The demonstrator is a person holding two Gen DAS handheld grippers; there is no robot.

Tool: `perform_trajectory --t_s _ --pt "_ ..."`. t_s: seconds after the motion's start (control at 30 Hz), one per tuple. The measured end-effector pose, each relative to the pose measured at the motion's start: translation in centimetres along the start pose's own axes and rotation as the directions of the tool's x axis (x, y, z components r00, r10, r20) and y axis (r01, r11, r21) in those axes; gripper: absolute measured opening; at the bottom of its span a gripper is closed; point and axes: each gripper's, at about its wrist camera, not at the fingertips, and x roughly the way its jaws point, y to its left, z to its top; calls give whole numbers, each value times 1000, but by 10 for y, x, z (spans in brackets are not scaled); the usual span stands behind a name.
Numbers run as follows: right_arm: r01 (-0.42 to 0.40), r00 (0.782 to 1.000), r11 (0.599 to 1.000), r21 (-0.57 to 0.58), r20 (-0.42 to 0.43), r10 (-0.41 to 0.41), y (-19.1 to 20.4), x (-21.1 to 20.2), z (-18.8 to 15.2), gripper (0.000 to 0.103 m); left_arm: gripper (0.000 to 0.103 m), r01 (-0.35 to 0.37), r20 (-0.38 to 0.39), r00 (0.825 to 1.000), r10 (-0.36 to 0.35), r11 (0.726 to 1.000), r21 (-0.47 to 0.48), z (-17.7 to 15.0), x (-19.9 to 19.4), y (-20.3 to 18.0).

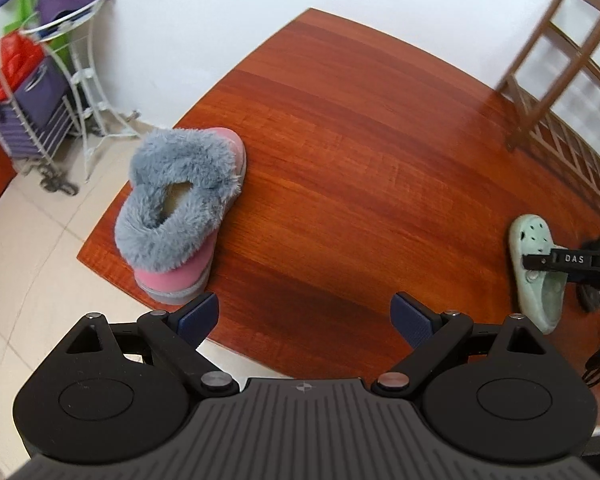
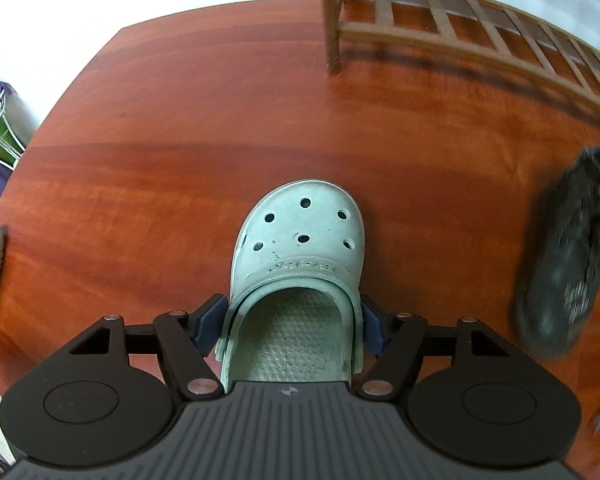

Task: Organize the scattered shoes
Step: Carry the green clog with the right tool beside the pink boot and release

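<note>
Right wrist: right gripper (image 2: 290,326) clamps the mint clog (image 2: 296,248) sides.

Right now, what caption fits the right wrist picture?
Right gripper clamps pale green perforated foam clog over reddish wooden table.

Three shoes showed on the wooden table (image 1: 360,128), no two alike: one pink slipper (image 1: 180,208) with grey fur, at nine o'clock in the left wrist view; one pale green clog (image 2: 296,264), at six o'clock in the right wrist view; one dark shoe (image 2: 568,256) at three o'clock there, too blurred to name its kind, perhaps furry; two grippers were present, the left gripper (image 1: 304,320) and the right gripper (image 2: 288,326); one wooden rack (image 2: 460,28) stood at one o'clock; one wire stand (image 1: 76,80) and one trolley (image 1: 24,112) at ten o'clock.
</note>
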Motion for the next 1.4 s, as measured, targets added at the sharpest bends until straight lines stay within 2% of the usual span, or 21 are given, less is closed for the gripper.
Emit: perform_trajectory --t_s 0.27,0.53,0.87,1.13,1.4 --pt "3 1000 999 49 28 -4 56 -18 -38 74 94 44 -3 999 -44 996 73 -9 -12 39" --pt "-19 999 999 37 48 18 124 -27 -66 74 94 87 -3 996 -87 995 43 -18 -26 79" --pt "-61 997 998 -11 50 62 208 -17 -75 74 94 71 8 997 -71 997 33 -31 -42 108" --pt "-58 998 997 55 25 57 231 1 -81 74 94 36 4 999 -36 999 14 -45 -52 123" --pt "-33 999 999 19 41 33 237 9 -82 77 94 19 8 1000 -19 1000 17 -48 -57 122"
